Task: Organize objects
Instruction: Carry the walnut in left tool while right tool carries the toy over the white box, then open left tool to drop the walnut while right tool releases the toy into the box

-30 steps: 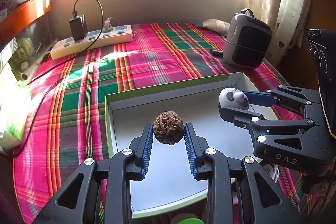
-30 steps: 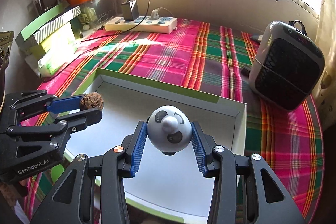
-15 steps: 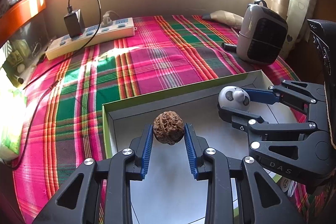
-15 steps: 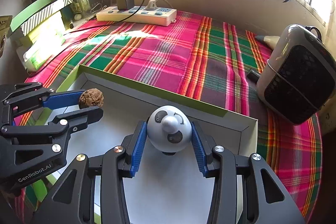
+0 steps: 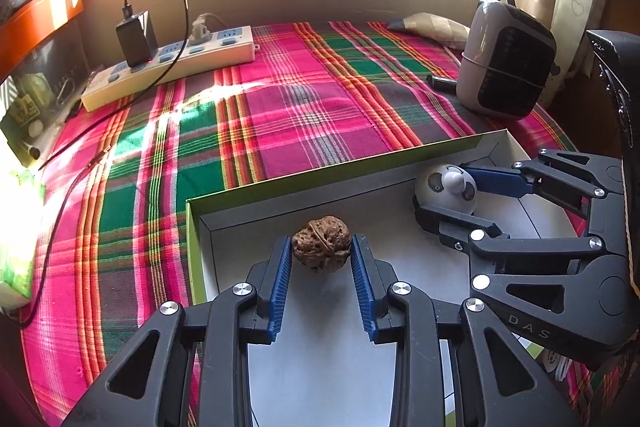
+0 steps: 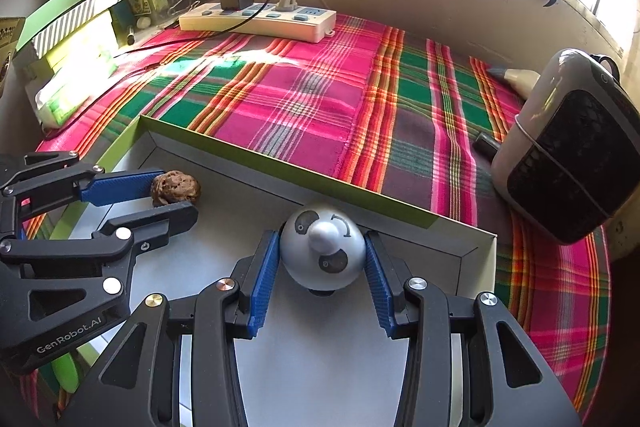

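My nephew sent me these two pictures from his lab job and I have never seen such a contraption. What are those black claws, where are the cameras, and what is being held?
The black claws are two hand-held grippers with blue pads; a person carries one in each hand. A wide-angle camera on each gripper looks forward along its fingers, so one picture is the left gripper's view and the other the right's.

The left gripper is closed on a wrinkled brown walnut. The right gripper is closed on a small grey ball-shaped toy with dark patches. Both are over a shallow green-edged box.

The box lies on a pink and green plaid cloth, which also carries a white power strip and a small heater.
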